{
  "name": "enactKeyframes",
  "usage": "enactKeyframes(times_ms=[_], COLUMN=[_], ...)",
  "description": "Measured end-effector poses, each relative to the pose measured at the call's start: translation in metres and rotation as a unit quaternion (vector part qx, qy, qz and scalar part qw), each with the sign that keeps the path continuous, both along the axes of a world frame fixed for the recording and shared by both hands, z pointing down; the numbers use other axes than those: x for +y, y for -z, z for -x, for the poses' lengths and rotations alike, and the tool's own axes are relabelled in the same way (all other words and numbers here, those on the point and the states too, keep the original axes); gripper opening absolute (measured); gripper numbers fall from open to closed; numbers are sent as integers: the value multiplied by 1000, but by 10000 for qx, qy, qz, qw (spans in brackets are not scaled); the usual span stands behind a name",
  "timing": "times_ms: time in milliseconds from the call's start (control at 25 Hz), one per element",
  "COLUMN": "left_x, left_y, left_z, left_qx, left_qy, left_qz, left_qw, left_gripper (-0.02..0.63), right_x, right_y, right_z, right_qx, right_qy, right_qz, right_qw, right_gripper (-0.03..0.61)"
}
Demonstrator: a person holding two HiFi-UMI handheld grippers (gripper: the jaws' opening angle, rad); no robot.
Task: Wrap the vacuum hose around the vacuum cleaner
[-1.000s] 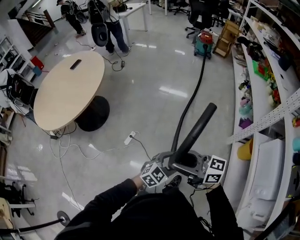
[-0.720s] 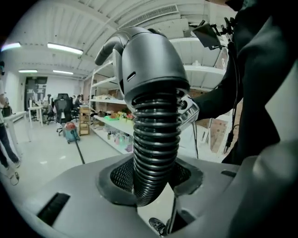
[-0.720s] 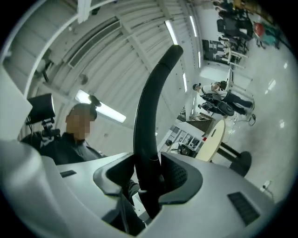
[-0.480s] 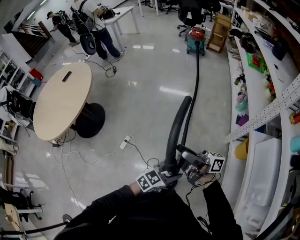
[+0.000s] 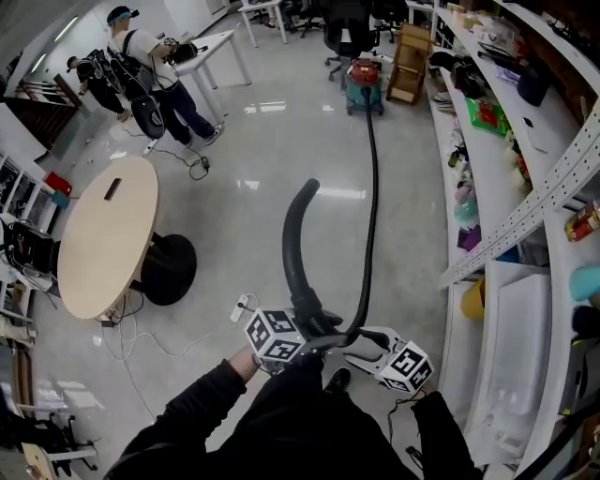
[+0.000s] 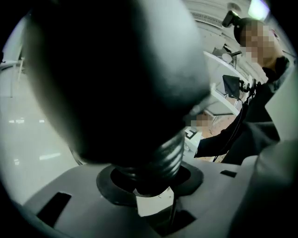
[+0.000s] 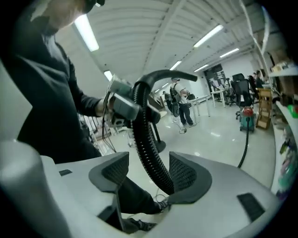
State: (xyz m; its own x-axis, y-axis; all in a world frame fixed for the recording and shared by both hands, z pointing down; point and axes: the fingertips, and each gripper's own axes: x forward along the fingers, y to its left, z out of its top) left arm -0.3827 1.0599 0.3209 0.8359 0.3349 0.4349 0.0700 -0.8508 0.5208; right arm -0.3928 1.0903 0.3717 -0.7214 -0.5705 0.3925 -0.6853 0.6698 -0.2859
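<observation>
Clamping the vacuum hose (image 5: 372,187) near its curved end, the left gripper (image 5: 309,336) held that end up. The right gripper (image 5: 361,342) sat just beside it, jaws just opening, hose loose between them. The hose ran straight ahead across the floor (image 5: 253,178) to the vacuum cleaner (image 5: 364,82), well apart from both.

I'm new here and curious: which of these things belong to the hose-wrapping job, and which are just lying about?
Part of the job:
vacuum hose
vacuum cleaner

Just lying about:
round table
white power strip on the floor
office chair
wooden stool
cluttered shelves
</observation>
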Motion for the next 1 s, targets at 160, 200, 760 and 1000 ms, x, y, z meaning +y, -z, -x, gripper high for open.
enactKeyframes(times_ms=[160, 200, 760, 1000], left_x=[-29, -38, -216, -234], left_y=[4, 3, -20, -90], left_z=[-18, -22, -2, 43], left_qx=[-352, -438, -334, -594], left_qy=[-397, -485, -778, -828], left_qz=[505, 643, 1135, 520], left_qw=[9973, 9958, 9899, 9934], left_gripper=[172, 172, 359, 359], right_x=[-37, -49, -209, -269], right_y=[-22, -25, -13, -7], right_z=[9, 8, 20, -9], right_qx=[1011, 1184, -689, -1496], right_qy=[120, 118, -426, -1165], right_qz=[-355, -444, 927, 1515], right_qw=[9942, 9919, 9924, 9701], right_gripper=[261, 261, 186, 184])
